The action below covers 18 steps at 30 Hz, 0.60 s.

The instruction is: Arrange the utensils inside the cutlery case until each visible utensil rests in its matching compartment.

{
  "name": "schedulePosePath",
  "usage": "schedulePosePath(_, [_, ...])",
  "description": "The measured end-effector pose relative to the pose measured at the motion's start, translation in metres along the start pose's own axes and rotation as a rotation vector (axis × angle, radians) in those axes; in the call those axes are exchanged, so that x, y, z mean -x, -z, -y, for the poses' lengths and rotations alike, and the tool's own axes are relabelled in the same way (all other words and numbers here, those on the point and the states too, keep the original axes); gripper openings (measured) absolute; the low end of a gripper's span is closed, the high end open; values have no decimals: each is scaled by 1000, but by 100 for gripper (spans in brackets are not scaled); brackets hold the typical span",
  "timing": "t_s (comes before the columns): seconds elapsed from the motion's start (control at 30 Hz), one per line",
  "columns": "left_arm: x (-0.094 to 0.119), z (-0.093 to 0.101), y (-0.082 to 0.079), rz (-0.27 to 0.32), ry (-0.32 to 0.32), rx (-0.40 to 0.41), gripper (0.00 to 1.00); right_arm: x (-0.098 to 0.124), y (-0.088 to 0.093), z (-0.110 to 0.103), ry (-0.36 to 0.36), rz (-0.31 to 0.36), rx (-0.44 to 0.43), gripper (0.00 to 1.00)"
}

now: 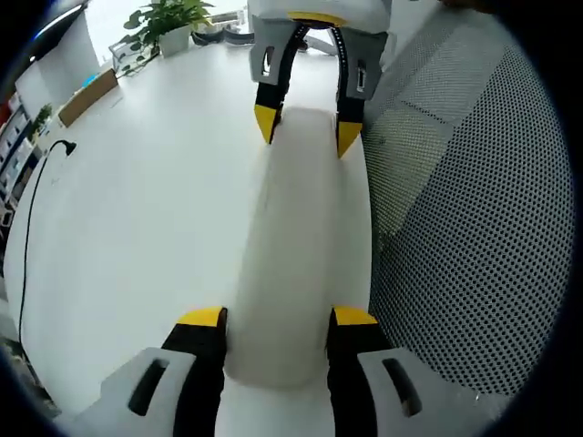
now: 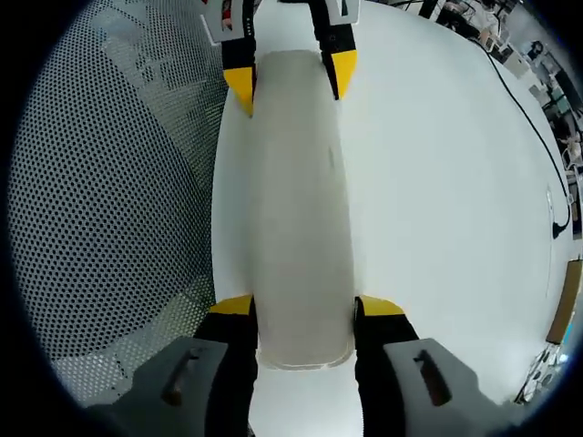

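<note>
Left gripper view: left gripper (image 1: 276,317) low in the picture, yellow-tipped jaws spread and set against either side of one end of a long translucent lid (image 1: 301,246) lying flat on the white table (image 1: 146,228). Cannot tell whether squeezing or merely bracketing. At the lid's far end, right gripper (image 1: 305,127) facing in, tips likewise spread to either side of the lid. Beside the lid, touching or just beside its edge, a perforated metal mesh case (image 1: 465,228). Far off on the table, a potted plant (image 1: 168,23), a cardboard box (image 1: 86,96), and a black cable (image 1: 32,200).

Right gripper view: right gripper (image 2: 305,305) straddling the near end of the same lid (image 2: 301,209), jaws apart along its sides. Left gripper (image 2: 291,77) at the opposite end, tips at the lid's edges. Mesh case (image 2: 109,200) alongside the lid. Black cable (image 2: 537,127) across the table (image 2: 437,182). No utensils discernible.
</note>
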<state>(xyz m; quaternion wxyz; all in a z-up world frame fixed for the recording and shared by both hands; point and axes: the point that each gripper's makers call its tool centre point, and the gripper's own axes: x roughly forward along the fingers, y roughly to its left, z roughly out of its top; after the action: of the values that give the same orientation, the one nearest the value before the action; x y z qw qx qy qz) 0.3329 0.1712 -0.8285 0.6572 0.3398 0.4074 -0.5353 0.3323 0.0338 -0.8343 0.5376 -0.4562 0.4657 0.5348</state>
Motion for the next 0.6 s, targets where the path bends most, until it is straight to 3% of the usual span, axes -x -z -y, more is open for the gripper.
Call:
schedulePosePath(0.2, [1,2,1,39,8,-12,46,2,2,2,-23,-11,50,42])
schedulePosePath(0.23, [1,1,1,39,-1,1,47,4,7,8,21,-40,-22,49])
schedulePosePath(0.27, [6,-2,12,-31,-38,101,47,7,10,9,22,-50,-55,60])
schedulePosePath(0.3, [8,-3,13,-41,-50,128,47,12,12,8,5,-44,-29,65])
schedulePosePath(0.37, [12,1,14,-24,-41,105,46,27,8,3,-16,23,-54,73])
schedulePosePath(0.47, [30,1,14,-30,-51,20,43,51,12,12,36,103,-115,92])
schedulePosePath(0.5, [37,0,13,-20,-53,37,44,61,16,10,25,127,-127,94])
schedulePosePath(0.53, [49,-2,7,35,-59,81,44,68,20,10,21,144,-135,96])
schedulePosePath(0.57, [54,-2,5,48,-54,96,43,77,24,8,14,179,-155,100])
schedulePosePath(0.6, [69,-9,0,95,-84,114,43,83,27,6,5,198,-162,99])
